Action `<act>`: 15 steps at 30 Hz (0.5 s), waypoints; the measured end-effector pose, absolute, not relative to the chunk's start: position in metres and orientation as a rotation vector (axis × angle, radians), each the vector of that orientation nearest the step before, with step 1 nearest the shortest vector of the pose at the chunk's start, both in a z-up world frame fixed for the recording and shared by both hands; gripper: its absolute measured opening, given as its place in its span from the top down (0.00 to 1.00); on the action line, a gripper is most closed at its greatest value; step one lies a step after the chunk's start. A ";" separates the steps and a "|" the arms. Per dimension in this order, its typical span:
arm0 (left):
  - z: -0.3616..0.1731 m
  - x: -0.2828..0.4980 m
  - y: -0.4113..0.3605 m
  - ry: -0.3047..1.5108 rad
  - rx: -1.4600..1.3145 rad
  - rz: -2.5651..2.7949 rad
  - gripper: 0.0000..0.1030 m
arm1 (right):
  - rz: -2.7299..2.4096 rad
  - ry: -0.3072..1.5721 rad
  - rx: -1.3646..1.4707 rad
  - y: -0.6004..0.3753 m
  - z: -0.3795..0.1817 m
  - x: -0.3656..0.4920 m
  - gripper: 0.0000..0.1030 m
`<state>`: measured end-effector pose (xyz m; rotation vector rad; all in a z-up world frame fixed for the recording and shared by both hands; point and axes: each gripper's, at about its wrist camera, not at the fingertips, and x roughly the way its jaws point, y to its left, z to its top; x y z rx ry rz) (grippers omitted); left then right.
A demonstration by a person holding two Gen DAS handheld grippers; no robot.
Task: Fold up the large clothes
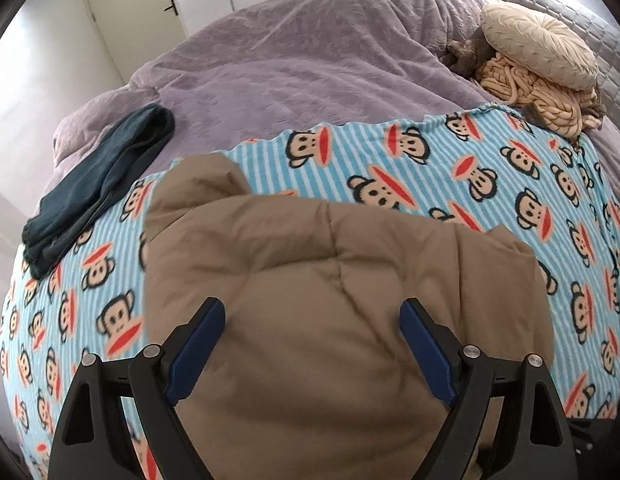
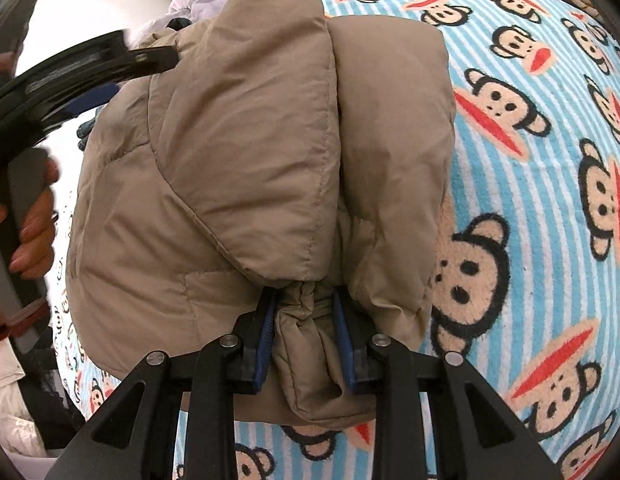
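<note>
the tan puffer jacket (image 2: 246, 168) lies bunched on the monkey-print blanket (image 2: 530, 200) on the bed; the right tool (image 2: 306, 332) pinches its gathered cuff to steer the fold, while the left tool (image 1: 312, 344) hovers spread, gripping nothing.

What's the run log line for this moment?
stage: folding tan puffer jacket on monkey-print blanket | left gripper: open above jacket | right gripper: shut on jacket's bunched edge | dark folded garment: set aside
</note>
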<state>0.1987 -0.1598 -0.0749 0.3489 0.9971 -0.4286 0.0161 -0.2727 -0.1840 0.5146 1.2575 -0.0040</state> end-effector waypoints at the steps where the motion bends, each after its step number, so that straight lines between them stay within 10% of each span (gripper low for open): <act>1: -0.073 0.197 -0.155 1.004 0.339 -0.424 0.13 | -0.008 1.260 0.512 -0.271 -0.183 0.017 0.69; 15: -0.057 0.146 -0.087 1.089 0.233 -0.379 0.13 | -0.075 1.305 0.494 -0.256 -0.154 0.026 0.60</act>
